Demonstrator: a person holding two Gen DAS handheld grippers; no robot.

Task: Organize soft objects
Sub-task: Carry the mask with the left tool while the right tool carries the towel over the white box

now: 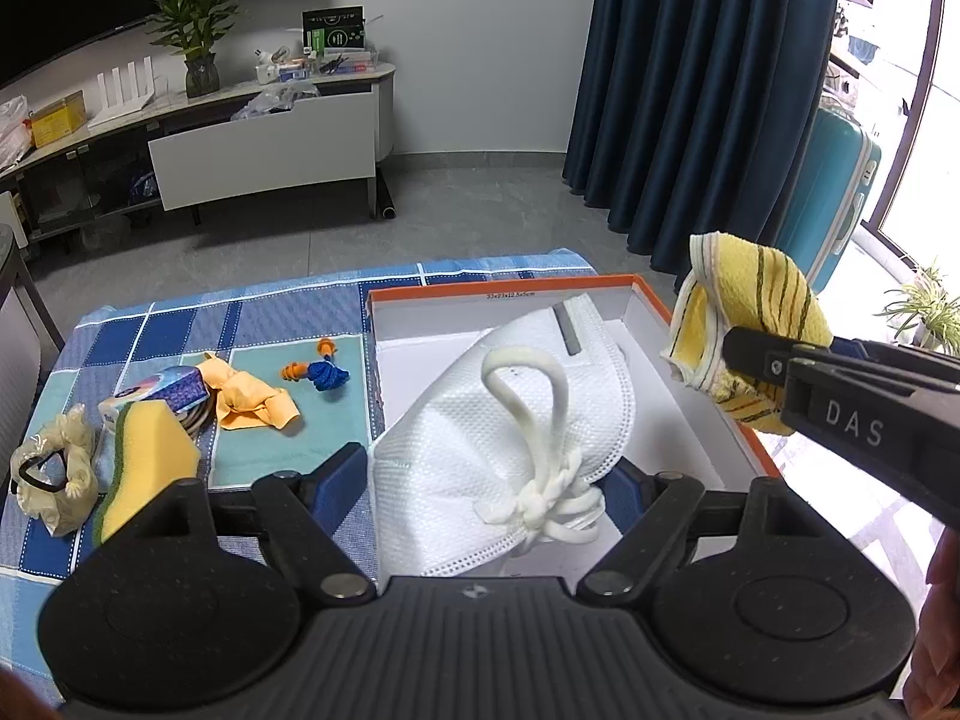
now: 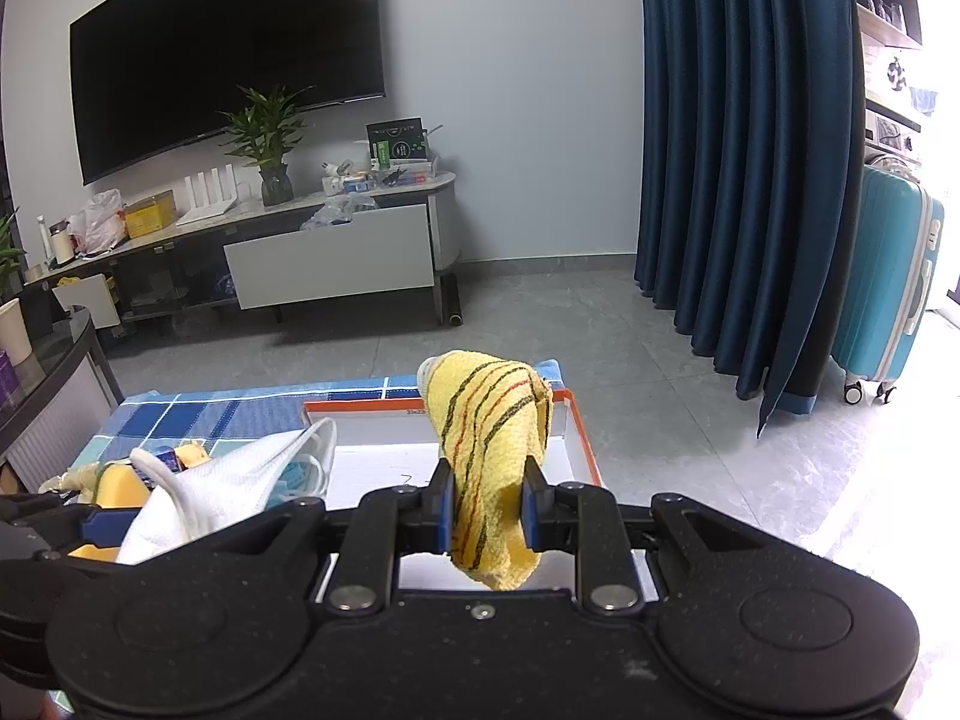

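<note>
My left gripper [image 1: 489,468] is shut on a white face mask [image 1: 510,420] with a knotted white strap, held over the white inside of an orange-rimmed box [image 1: 708,408]. My right gripper [image 2: 487,501] is shut on a yellow striped cloth [image 2: 492,438], held above the box's right side; the cloth [image 1: 750,312] and the right gripper [image 1: 750,360] also show in the left wrist view. The mask [image 2: 228,486] and the box [image 2: 585,438] also show in the right wrist view. On the blue checked tablecloth [image 1: 288,318] lie a yellow sponge [image 1: 150,456] and an orange rag [image 1: 252,399].
Also on the cloth are orange earplugs on a blue cord [image 1: 321,369], a small tissue pack [image 1: 168,390] and a pale bundled glove [image 1: 57,468]. Beyond the table are a TV cabinet [image 2: 330,258], dark blue curtains [image 2: 750,180] and a teal suitcase [image 2: 888,294].
</note>
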